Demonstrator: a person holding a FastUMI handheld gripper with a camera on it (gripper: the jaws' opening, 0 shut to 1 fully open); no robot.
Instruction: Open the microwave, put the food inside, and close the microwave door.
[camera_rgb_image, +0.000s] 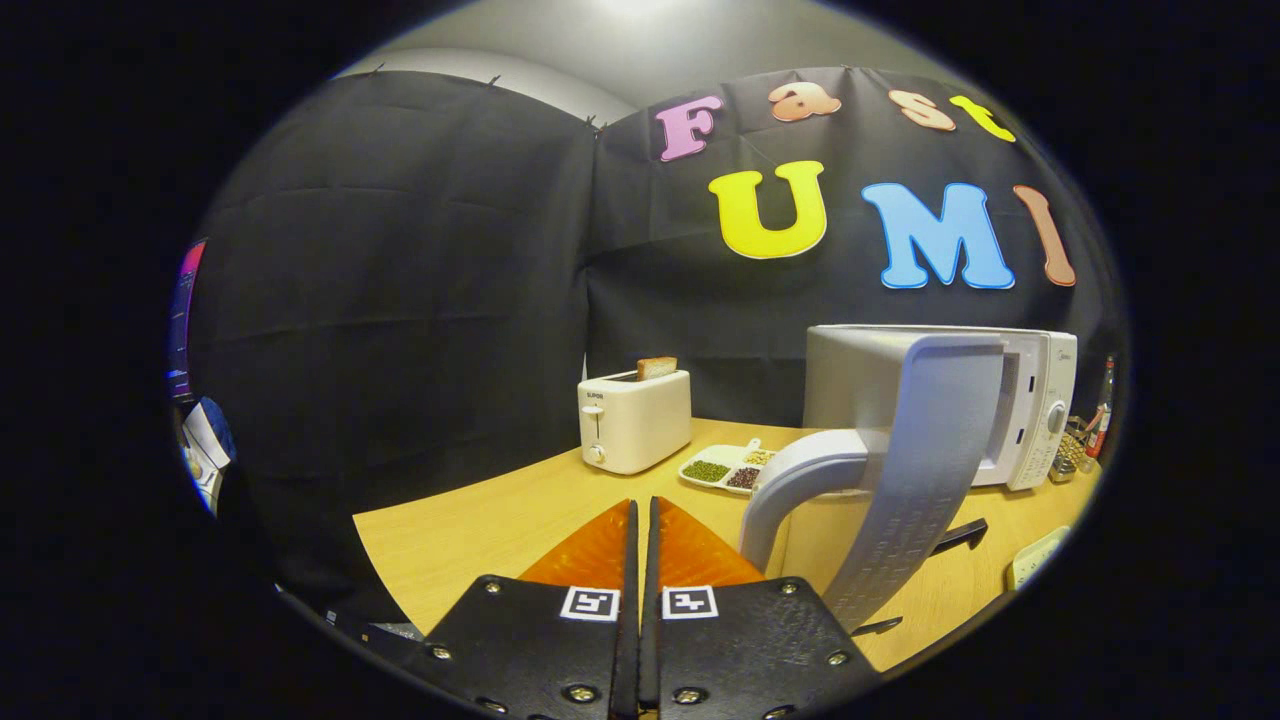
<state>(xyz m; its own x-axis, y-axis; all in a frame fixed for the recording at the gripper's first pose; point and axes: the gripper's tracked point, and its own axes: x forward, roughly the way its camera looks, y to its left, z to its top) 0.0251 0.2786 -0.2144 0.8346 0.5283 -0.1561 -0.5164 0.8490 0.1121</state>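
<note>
1. Claw (641, 530) closed, fingers pressed together along their length with only a thin seam between, nothing held; hovering low over the counter (470, 530).
2. Microwave (1035, 410) standing ahead and to the right of the claw, at the far side of the counter, its control panel with dials on the right end.
3. Microwave door (925, 470) swung wide open toward the claw, its edge and curved handle (800, 485) just ahead and right of the fingertips, close but apart from them.
4. Opening step judged done, going by how far the door stands out from the body.
5. Cavity hidden behind the open door; cannot tell whether any food is already inside.
6. Divided tray (725, 465) of beans and grains lying on the counter beyond the fingertips, slightly right, between toaster and microwave; probably the food meant for loading, though not certain.
7. Toaster (633, 420) with a slice of bread (656, 367) sticking up, beyond the claw and a little left of the tray; another possible food item.
8. Judged remaining: picking up the food, placing it inside, then pushing the door shut.
9. Overall progress judged roughly one third, with loading and closing not yet done.
</note>
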